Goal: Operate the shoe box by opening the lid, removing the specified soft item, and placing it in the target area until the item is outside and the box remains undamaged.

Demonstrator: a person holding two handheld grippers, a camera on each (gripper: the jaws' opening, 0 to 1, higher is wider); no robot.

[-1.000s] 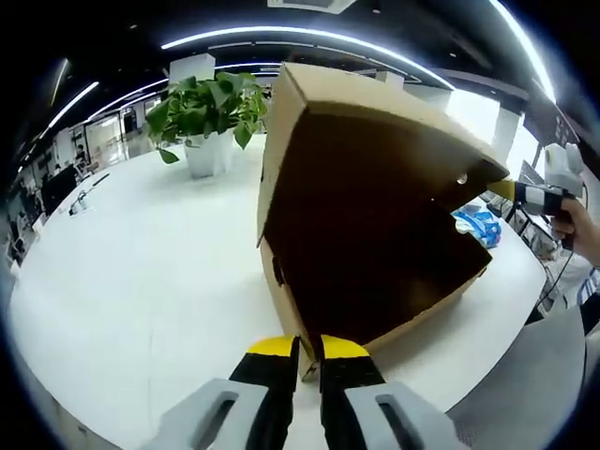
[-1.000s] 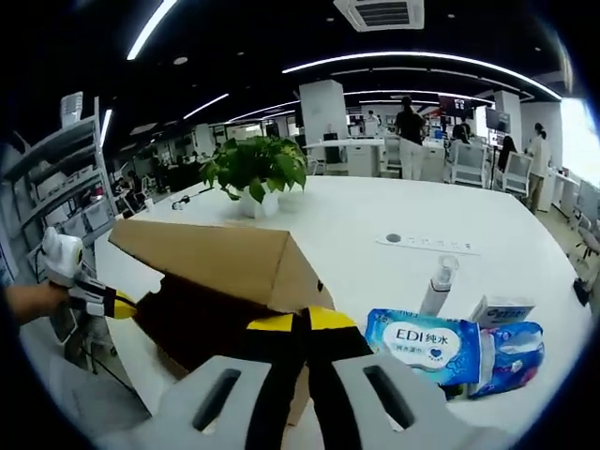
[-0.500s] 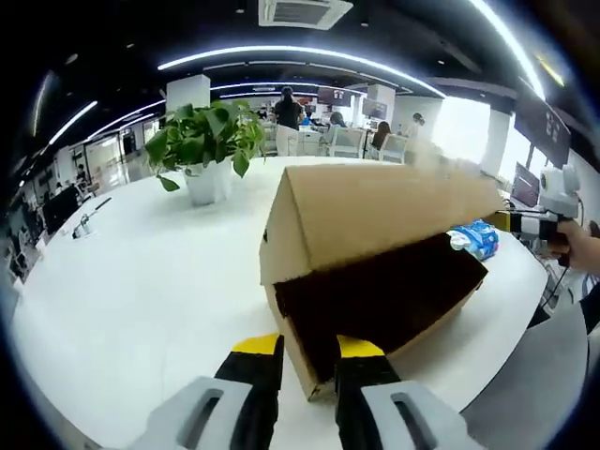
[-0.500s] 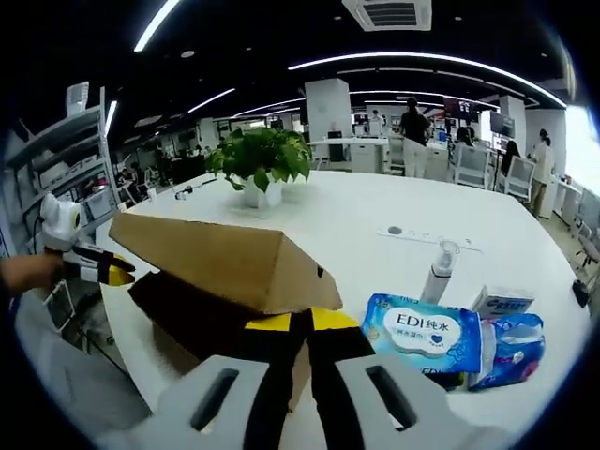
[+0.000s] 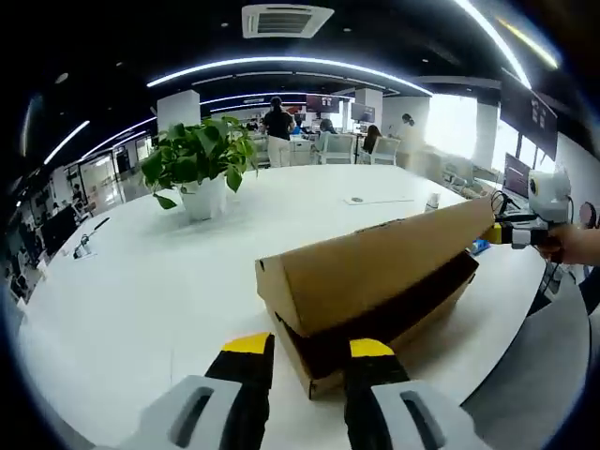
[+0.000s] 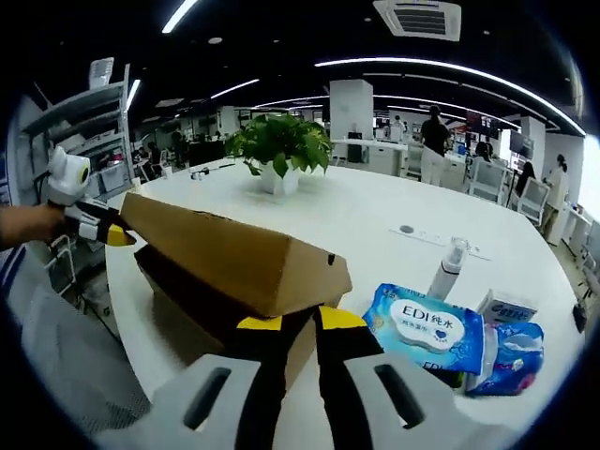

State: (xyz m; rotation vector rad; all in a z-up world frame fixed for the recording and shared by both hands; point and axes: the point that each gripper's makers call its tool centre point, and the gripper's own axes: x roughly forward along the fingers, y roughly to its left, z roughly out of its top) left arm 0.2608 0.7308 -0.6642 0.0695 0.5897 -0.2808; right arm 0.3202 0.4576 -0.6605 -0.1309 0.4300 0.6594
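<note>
One second earlier the lid [image 5: 375,272] stood steeply raised; it had dropped nearly shut over the shoe box [image 6: 202,300] on the worktop [image 5: 141,300]. Left tongs [image 5: 300,349] stood parted and empty beside the box corner; right tongs [image 6: 298,323] were almost closed, grip uncertain. Opening was probably undone.

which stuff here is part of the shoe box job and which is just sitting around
Part of the job:
- brown cardboard shoe box, lid nearly down
- left gripper
- right gripper

Just lying about:
- blue and white soft wipes pack marked EDI
- second blue pack
- small white box
- white spray bottle
- green potted plant in a white pot
- white round table
</note>
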